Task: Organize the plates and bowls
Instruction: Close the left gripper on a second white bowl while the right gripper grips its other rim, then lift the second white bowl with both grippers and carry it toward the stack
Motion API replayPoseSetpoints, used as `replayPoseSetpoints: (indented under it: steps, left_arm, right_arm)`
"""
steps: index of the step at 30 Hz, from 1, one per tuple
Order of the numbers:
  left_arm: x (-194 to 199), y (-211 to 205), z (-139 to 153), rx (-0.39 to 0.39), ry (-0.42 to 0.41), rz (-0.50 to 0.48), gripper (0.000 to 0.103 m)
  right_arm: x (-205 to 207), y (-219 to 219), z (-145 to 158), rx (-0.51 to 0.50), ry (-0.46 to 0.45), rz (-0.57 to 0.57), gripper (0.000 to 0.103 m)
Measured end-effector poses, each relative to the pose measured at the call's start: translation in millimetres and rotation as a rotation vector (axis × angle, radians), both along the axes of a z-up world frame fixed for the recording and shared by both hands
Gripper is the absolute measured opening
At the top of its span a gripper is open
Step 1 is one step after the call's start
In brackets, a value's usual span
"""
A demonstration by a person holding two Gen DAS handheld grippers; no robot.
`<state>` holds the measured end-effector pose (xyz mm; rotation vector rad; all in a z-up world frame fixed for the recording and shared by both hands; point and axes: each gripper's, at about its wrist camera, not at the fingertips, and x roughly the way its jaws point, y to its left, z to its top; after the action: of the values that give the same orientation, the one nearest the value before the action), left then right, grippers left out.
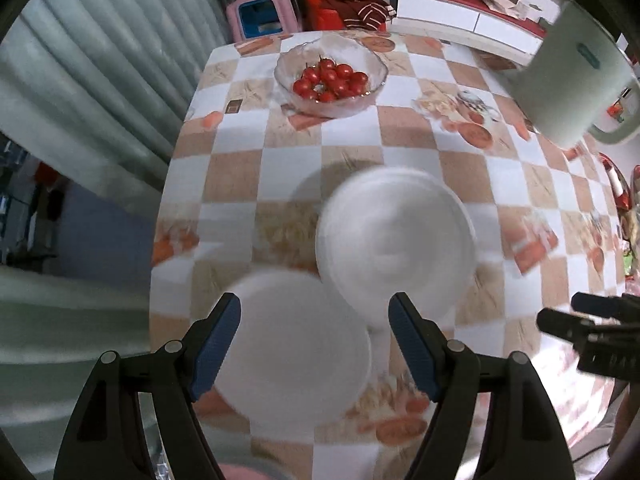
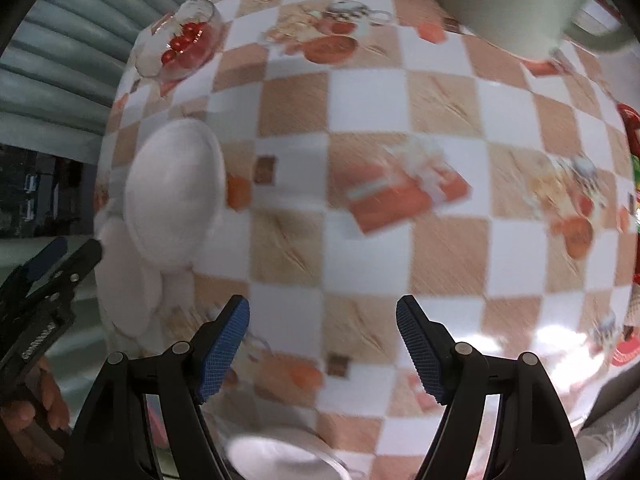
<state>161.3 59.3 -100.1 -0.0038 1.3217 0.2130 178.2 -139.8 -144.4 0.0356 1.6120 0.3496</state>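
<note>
A white bowl (image 1: 396,236) sits on the checkered table, overlapping a white plate (image 1: 296,352) nearer to me. My left gripper (image 1: 314,344) is open and empty, hovering above the plate. In the right wrist view the bowl (image 2: 176,188) and plate (image 2: 124,284) lie at the left. My right gripper (image 2: 322,344) is open and empty over bare tablecloth. Another white dish (image 2: 276,456) shows at the bottom edge between its fingers. The right gripper also shows in the left wrist view (image 1: 580,324); the left gripper shows in the right wrist view (image 2: 64,256).
A glass bowl of cherry tomatoes (image 1: 330,76) stands at the far side of the table (image 1: 420,132). A pale green kettle (image 1: 572,76) stands at the far right. Red packets (image 1: 618,188) lie at the right edge. Chairs and a stool stand beyond the table.
</note>
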Motion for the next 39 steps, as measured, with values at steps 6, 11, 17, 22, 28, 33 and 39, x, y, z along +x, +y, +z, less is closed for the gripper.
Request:
replayPoseSetpoints:
  steps: [6, 11, 17, 22, 28, 33, 39]
  left_arm:
    - [34, 10, -26, 0.050, 0.039, -0.018, 0.079]
    - [54, 18, -44, 0.021, 0.073, -0.040, 0.079]
    - [71, 20, -66, 0.018, 0.139, -0.095, 0.079]
    - [74, 15, -75, 0.030, 0.173, -0.118, 0.075]
    - [73, 1, -80, -0.036, 0.201, -0.123, 0.028]
    - [72, -24, -75, 0.002, 0.197, -0.168, 0.026]
    - [54, -64, -75, -0.004, 0.203, -0.210, 0.025]
  right_arm:
    - [19, 26, -13, 0.018, 0.019, 0.010, 0.077]
    - [29, 38, -31, 0.031, 0.045, -0.014, 0.077]
    - [30, 55, -44, 0.055, 0.057, -0.016, 0.077]
    - [30, 63, -51, 0.050, 0.055, -0.021, 0.068]
    - [30, 70, -49, 0.117, 0.060, -0.018, 0.029]
    - [26, 67, -46, 0.098, 0.056, -0.001, 0.017]
    - [14, 34, -43, 0.054, 0.053, -0.002, 0.017]
